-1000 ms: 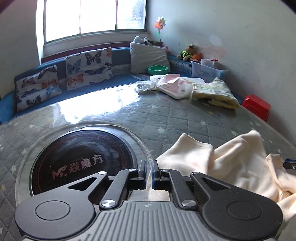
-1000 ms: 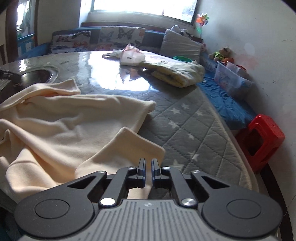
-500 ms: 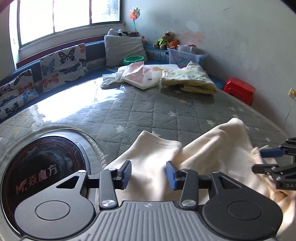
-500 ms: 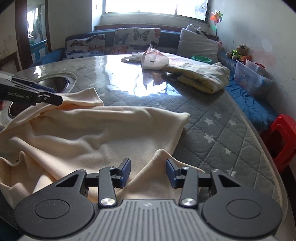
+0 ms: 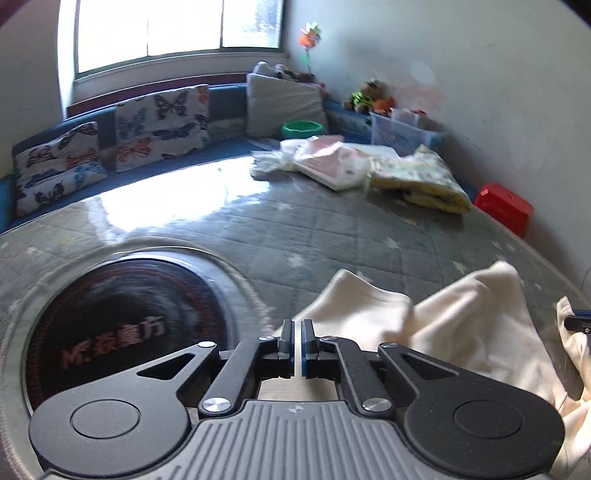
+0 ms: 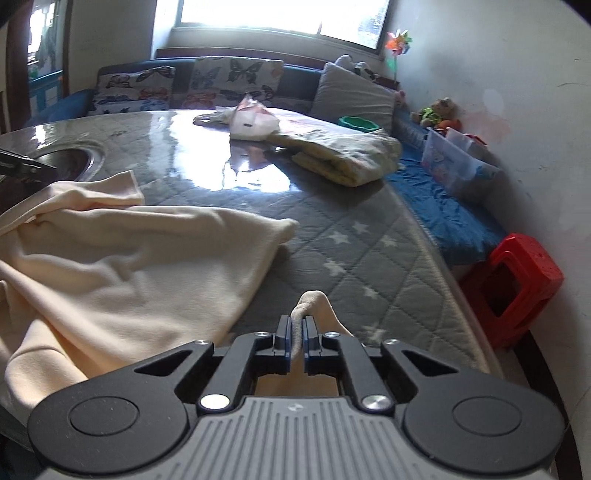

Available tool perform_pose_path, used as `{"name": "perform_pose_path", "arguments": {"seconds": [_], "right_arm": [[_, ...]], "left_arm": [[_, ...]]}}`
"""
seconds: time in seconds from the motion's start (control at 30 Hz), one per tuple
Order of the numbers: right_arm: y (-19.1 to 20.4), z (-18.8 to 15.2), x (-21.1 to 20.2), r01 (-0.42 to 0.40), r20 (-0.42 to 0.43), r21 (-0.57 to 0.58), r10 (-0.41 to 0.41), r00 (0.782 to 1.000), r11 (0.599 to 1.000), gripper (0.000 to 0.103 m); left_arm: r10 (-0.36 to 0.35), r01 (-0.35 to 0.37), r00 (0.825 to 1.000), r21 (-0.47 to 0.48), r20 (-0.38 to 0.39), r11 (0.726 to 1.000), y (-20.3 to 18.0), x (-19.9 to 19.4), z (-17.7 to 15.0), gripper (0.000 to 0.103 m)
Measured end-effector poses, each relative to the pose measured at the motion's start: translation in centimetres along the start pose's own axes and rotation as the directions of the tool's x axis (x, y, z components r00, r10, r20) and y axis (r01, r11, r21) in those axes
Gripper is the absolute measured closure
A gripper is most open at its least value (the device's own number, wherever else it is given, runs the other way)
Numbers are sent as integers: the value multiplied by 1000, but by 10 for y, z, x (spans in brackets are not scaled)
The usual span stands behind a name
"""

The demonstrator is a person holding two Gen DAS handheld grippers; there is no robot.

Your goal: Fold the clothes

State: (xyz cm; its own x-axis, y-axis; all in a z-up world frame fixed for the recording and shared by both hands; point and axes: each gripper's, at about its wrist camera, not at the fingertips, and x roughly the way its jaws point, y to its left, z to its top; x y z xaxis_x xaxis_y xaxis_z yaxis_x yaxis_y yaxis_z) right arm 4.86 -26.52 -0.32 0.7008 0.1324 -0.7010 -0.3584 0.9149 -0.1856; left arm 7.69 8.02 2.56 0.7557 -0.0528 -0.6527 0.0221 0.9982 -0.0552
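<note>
Here we see the left hand-held gripper (image 5: pixel 297 334), jaws just snapped closed at the cream garment's (image 6: pixel 122 266) left edge beside the black disc (image 5: pixel 122 332); whether it pinches cloth we cannot tell. The right hand-held gripper (image 6: pixel 296 330), also just closed, pinches the garment's right corner on the bench (image 6: pixel 369 258).

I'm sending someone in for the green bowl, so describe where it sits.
Start at the window and drop to the blue bench below it. The green bowl sits there beside the plain grey cushion, the only green dish in view.
</note>
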Motion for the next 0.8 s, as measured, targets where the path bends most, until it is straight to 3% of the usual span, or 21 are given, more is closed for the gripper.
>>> {"name": "perform_pose_path", "arguments": {"seconds": [0.13, 0.23, 0.3, 0.4, 0.47, 0.6, 0.8], "right_arm": [[-10, 4, -1, 49, 8, 26, -49, 999, 998, 94], [-12, 8, 0, 53, 27, 44, -54, 998, 998, 87], [-10, 11, 0, 45, 37, 45, -47, 998, 998, 81], [-4, 16, 1, 21, 52, 31, -23, 998, 999, 67], [2, 18, 2, 3, 62, 18, -4, 998, 1000, 67], [11, 22, 7, -30, 69, 3, 30, 997, 1000, 64], [22, 28, 13, -63, 75, -7, 64, 995, 998, 60]], "left_arm": [[-15, 15, 1000, 5, 7, 1000, 1, -8, 1, 97], [-44, 44, 999, 39, 0, 998, -13, -6, 2, 84], [-62, 63, 998, 63, -12, 996, -24, 0, 2, 68], [-65, 68, 997, 82, -36, 994, -38, 15, 2, 59], [-67, 71, 996, 88, -54, 994, -43, 25, 2, 60], [-82, 87, 994, 74, -68, 994, -37, 32, -3, 93], [-70, 70, 997, 21, -15, 997, -16, 12, -6, 100]]}}
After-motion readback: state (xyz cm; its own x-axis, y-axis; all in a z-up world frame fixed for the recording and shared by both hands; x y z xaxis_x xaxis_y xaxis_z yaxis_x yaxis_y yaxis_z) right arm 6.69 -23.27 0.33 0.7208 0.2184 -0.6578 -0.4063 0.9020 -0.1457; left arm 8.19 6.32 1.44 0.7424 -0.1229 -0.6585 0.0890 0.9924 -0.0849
